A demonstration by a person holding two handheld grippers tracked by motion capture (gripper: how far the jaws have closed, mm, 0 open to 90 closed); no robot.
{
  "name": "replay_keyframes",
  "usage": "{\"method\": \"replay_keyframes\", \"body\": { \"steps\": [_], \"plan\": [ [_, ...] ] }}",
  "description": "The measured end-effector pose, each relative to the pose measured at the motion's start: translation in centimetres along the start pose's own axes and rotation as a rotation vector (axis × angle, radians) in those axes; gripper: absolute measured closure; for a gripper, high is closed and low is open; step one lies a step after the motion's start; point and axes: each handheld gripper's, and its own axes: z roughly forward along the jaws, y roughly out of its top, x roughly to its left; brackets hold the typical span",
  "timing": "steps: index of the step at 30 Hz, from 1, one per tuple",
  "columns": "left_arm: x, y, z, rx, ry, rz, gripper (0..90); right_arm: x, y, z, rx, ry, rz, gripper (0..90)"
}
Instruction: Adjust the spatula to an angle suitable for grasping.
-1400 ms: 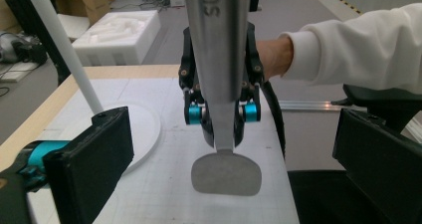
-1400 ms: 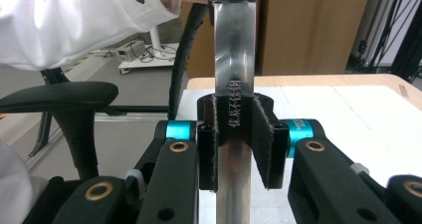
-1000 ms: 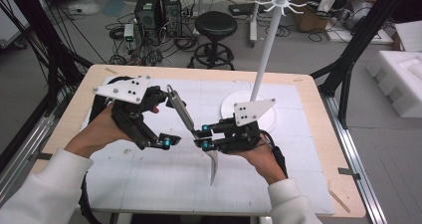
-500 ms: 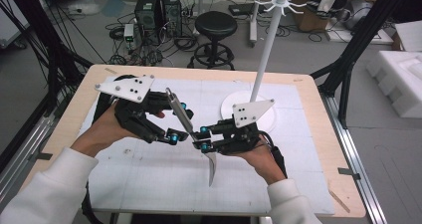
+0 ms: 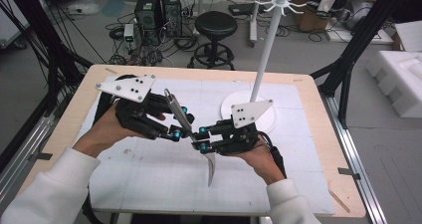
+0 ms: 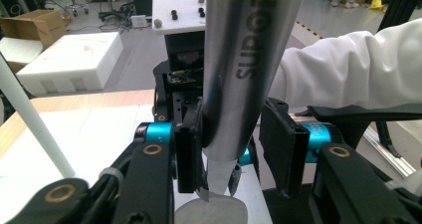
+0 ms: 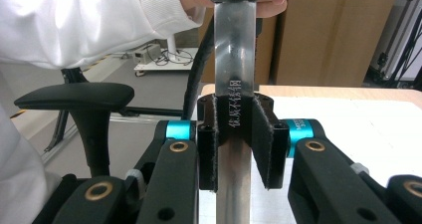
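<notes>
White table mat (image 5: 149, 184) across lower frame. White stand (image 5: 263, 59) at upper right. Left gripper (image 5: 180, 133) at centre left, jaws just closing around steel spatula (image 5: 211, 167), one pad touching handle, other apart. Right gripper (image 5: 201, 138) at centre, clamped on handle.

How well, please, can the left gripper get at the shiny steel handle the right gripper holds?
Probably yes: the handle already stands between the jaws of the left gripper, which have just been closing; nothing blocks it.
</notes>
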Motion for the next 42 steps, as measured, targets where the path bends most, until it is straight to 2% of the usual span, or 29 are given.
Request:
{"method": "replay_keyframes", "body": {
  "steps": [5, 17, 26, 29, 30, 33, 34, 35, 36, 41, 42],
  "plan": [
    [0.0, 0.0, -0.1, 0.009, 0.015, 0.008, 66.9, -0.1, 0.0, 0.2, 0.007, -0.006, -0.009, 74.9],
    [-0.1, 0.1, 0.0, 0.016, 0.049, 0.032, 68.6, -0.1, 0.0, 0.4, 0.017, -0.025, -0.01, 74.6],
    [-0.2, 0.3, 0.1, 0.023, 0.08, 0.008, 68.8, 0.0, 0.1, 0.4, -0.001, -0.053, 0.009, 72.3],
    [-0.2, 0.4, 0.1, 0.031, 0.085, -0.003, 68.9, -0.1, 0.1, 0.4, -0.004, -0.076, 0.014, 64.3],
    [-0.2, 0.4, 0.1, 0.032, 0.085, 0.0, 68.9, 0.0, 0.1, 0.3, -0.003, -0.085, 0.023, 64.1],
    [-0.2, 0.6, -0.1, 0.024, 0.104, -0.015, 68.9, -0.1, 0.1, 0.3, -0.003, -0.086, 0.021, 58.9],
    [-0.2, 0.7, -0.2, 0.019, 0.114, -0.022, 68.9, 0.0, 0.1, 0.3, 0.003, -0.089, 0.037, 54.0],
    [-0.2, 0.7, -0.4, 0.017, 0.122, -0.02, 68.9, -0.1, 0.0, 0.2, 0.008, -0.127, 0.043, 42.6],
    [-0.2, 0.8, -0.5, 0.013, 0.13, -0.021, 68.9, -0.1, 0.0, 0.2, 0.008, -0.127, 0.043, 42.6],
    [-0.2, 1.0, -1.3, 0.011, 0.176, -0.046, 68.8, -0.2, -0.1, -0.4, 0.024, -0.223, 0.097, 14.3],
    [-0.2, 1.0, -1.4, 0.015, 0.181, -0.044, 68.8, -0.2, -0.2, -0.5, 0.03, -0.252, 0.094, 10.3]
  ]
}}
